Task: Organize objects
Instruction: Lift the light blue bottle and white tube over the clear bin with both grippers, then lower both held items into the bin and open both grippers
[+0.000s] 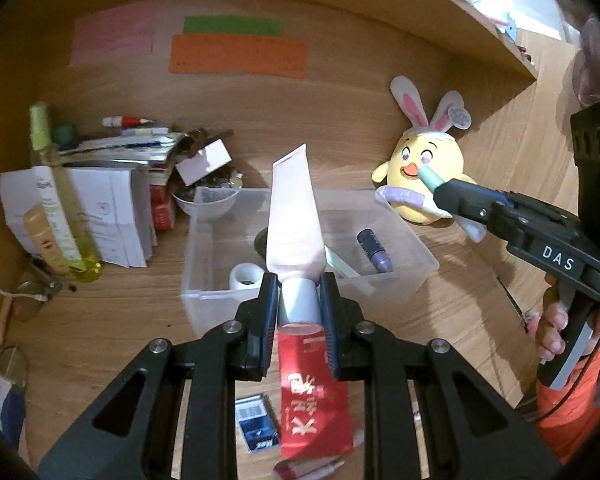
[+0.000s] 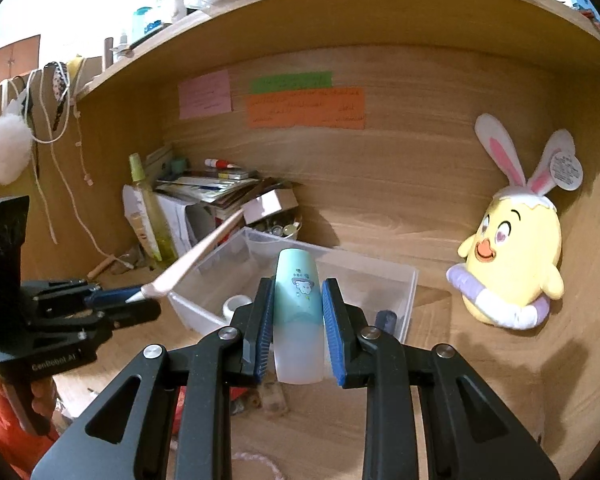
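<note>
My left gripper (image 1: 299, 284) is shut on the silver cap of a pale pink tube (image 1: 294, 220), which it holds above a clear plastic bin (image 1: 404, 236). The tube also shows in the right wrist view (image 2: 198, 256). My right gripper (image 2: 298, 292) is shut on a mint green and white stick (image 2: 299, 312), held over the near edge of the bin (image 2: 410, 284). It shows in the left wrist view (image 1: 440, 186) to the right of the bin. The bin holds a purple lipstick (image 1: 372, 250), a white roll (image 1: 245, 276) and a pale strip.
A yellow chick plush (image 1: 424, 176) with bunny ears sits right of the bin. Stacked papers, a yellow-green bottle (image 1: 60, 200) and a bowl of small items (image 1: 212, 196) crowd the left back corner. A red tube (image 1: 314, 400) and a blue card (image 1: 258, 424) lie under my left gripper.
</note>
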Demonstrator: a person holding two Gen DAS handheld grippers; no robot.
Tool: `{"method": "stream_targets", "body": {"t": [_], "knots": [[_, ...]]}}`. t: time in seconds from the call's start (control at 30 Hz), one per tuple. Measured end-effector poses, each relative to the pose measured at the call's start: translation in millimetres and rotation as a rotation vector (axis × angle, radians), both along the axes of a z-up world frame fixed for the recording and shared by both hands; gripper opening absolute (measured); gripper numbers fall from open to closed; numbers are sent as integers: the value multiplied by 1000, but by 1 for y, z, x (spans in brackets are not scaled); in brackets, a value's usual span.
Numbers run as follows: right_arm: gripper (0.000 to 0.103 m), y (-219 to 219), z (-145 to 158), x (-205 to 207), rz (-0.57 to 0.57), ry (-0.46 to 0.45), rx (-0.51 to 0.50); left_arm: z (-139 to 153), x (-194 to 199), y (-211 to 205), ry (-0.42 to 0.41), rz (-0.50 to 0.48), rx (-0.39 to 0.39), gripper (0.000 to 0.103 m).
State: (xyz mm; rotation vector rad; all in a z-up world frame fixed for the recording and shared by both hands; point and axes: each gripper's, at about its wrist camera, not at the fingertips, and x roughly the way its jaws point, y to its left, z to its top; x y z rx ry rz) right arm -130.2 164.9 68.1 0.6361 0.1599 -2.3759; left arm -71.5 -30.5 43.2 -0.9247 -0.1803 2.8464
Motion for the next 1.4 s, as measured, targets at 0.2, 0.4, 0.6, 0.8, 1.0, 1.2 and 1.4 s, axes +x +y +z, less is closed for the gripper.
{"method": "stream_targets", "body": {"t": [0.2,0.4,0.6,0.8,1.0,1.2,1.4], "knots": [[22,-7,-2,-21,-13,-16,7,-6,-23,7,-28,-18,1,21],[22,-14,-8,-46,-26,-40,31,-7,-46,6,-52,-34,18,21],[22,-26,-25,-69,-31,-82,74,-14,-70,10,-92,-53,2,21],[22,-31,-50,-88,-35,-147,102,-25,-87,19,-137,-77,-19,21],[22,-33,-68,-99,-34,-196,123,-33,-98,29,-170,-99,-30,21],[22,-36,-79,-103,-26,-221,143,-39,-107,33,-192,-98,-24,21],[22,-39,-85,-105,-15,-239,160,-43,-112,31,-203,-86,-25,21]]}}
